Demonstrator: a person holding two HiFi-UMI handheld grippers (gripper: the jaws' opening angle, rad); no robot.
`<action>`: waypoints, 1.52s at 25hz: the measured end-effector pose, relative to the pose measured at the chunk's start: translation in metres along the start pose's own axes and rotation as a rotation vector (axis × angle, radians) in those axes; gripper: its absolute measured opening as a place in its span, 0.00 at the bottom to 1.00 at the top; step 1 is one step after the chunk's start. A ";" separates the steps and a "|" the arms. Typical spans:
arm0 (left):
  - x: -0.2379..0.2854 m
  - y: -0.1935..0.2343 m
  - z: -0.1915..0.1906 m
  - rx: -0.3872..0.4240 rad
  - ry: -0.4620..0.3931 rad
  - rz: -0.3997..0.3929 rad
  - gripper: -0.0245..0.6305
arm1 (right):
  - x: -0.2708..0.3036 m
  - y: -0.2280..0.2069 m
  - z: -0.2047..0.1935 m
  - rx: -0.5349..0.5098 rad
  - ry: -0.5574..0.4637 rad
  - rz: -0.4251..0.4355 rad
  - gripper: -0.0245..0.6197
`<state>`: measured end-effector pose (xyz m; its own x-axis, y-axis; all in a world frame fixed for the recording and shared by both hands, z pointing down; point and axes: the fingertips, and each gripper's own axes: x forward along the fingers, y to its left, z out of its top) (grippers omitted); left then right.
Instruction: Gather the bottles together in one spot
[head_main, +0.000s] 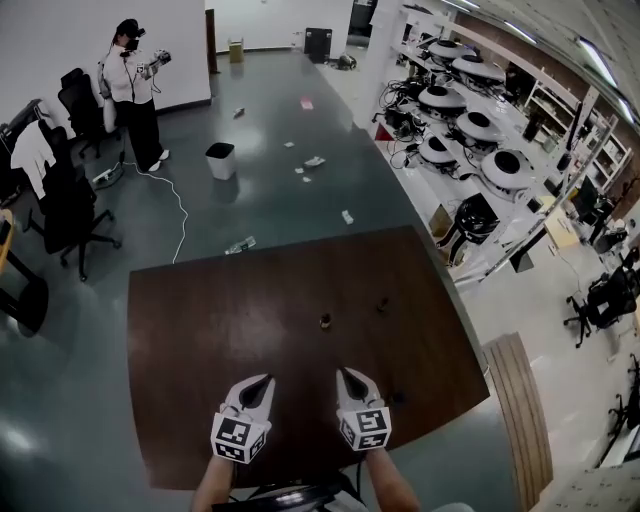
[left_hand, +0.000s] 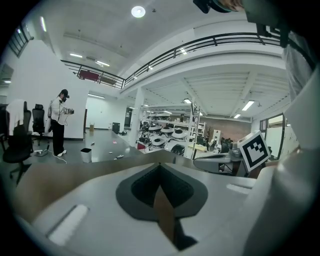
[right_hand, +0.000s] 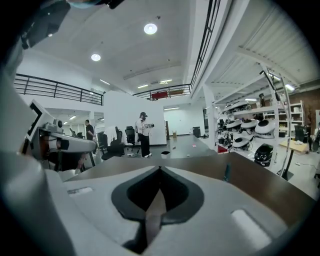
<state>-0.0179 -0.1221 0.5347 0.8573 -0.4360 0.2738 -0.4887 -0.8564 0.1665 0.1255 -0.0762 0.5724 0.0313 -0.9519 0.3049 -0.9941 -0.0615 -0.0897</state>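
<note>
Dark wood table (head_main: 200, 330) in the head view carries a small bottle (head_main: 325, 322) and a second bottle (head_main: 381, 303) mid-table, apart from each other. They are probably light and tippy, so best pinched round the body. The left tongs (head_main: 266, 381) and right tongs (head_main: 344, 374) are clenched and empty. In the left gripper view the left tongs (left_hand: 160, 165) are shut on nothing, with no bottle showing. In the right gripper view the right tongs (right_hand: 160, 169) are likewise shut, and one bottle (right_hand: 226, 172) stands upright, too small to tell its material.

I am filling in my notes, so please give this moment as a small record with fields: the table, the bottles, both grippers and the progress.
surface: dark brown wooden table
bottle one: small dark bottle, near the table's middle
bottle two: second small dark bottle, apart from the first, to its right
left gripper: jaws together, nothing between them
right gripper: jaws together, nothing between them
progress: bottles not yet gathered
</note>
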 end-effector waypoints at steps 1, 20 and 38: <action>0.004 0.003 0.000 -0.003 0.003 0.000 0.04 | 0.004 -0.003 -0.002 0.002 0.005 0.002 0.04; 0.074 0.045 -0.042 -0.071 0.142 0.065 0.04 | 0.083 -0.045 -0.044 0.025 0.122 0.062 0.04; 0.090 0.063 -0.066 -0.124 0.209 0.100 0.04 | 0.119 -0.056 -0.070 0.008 0.156 0.088 0.04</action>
<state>0.0180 -0.1968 0.6328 0.7580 -0.4391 0.4824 -0.5964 -0.7660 0.2399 0.1772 -0.1649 0.6795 -0.0734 -0.8955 0.4389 -0.9913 0.0174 -0.1303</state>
